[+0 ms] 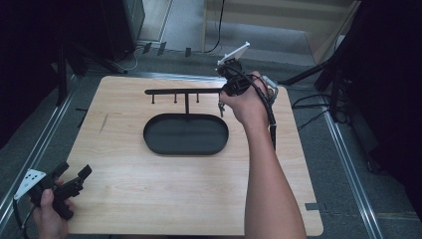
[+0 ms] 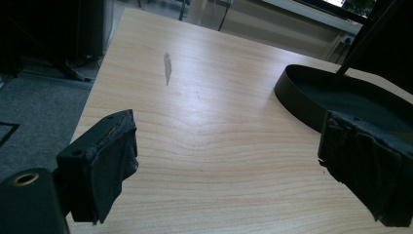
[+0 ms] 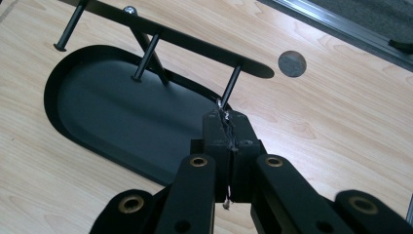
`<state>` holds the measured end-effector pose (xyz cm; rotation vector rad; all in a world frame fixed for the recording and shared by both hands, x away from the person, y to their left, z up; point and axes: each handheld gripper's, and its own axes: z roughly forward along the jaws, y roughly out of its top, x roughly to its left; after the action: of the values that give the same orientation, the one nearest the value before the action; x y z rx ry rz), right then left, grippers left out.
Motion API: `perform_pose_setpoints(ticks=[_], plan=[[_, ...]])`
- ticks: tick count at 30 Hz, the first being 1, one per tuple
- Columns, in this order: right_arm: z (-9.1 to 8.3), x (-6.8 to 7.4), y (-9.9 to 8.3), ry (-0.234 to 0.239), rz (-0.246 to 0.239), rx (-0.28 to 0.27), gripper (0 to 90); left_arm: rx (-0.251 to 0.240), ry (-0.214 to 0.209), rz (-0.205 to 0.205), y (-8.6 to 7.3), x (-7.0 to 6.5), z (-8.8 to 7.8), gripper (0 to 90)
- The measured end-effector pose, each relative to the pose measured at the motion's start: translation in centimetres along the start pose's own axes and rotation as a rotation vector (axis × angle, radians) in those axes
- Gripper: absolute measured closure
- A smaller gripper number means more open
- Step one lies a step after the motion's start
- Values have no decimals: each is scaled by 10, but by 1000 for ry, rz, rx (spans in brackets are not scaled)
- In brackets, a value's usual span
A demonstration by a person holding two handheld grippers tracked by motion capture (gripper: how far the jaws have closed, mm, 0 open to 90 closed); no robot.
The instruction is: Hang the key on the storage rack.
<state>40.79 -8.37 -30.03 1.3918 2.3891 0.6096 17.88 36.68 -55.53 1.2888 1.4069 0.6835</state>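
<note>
A black stand rises from a black oval tray [image 1: 185, 144] [image 3: 97, 97] at mid table. Its horizontal bar [image 1: 184, 91] [image 3: 185, 41] carries three short pegs. My right gripper [image 1: 223, 98] [image 3: 226, 122] hovers at the bar's right end, just under the tip of the nearest peg [image 3: 231, 85]. It is shut on a thin silvery piece [image 3: 222, 108] that pokes out at the jaw tips and hangs below them [image 1: 220, 107]. What this piece is stays too small to tell. My left gripper [image 1: 74, 170] [image 2: 229, 165] rests open at the table's near left corner, nothing between its jaws.
The tray's rim [image 2: 302, 97] lies ahead and right of the left gripper. A dark streak [image 2: 167, 68] marks the wood. A round grey disc [image 3: 292, 63] sits in the tabletop beyond the bar. Metal rails [image 1: 343, 149] and black stand legs [image 1: 318, 74] flank the table [image 1: 149, 194].
</note>
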Motion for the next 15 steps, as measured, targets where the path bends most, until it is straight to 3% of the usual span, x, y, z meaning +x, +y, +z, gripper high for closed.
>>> perform_pose_setpoints(ticks=[15], plan=[[2, 1, 8, -8, -12, -12, 892, 1, -1, -1, 0, 0, 0, 77]])
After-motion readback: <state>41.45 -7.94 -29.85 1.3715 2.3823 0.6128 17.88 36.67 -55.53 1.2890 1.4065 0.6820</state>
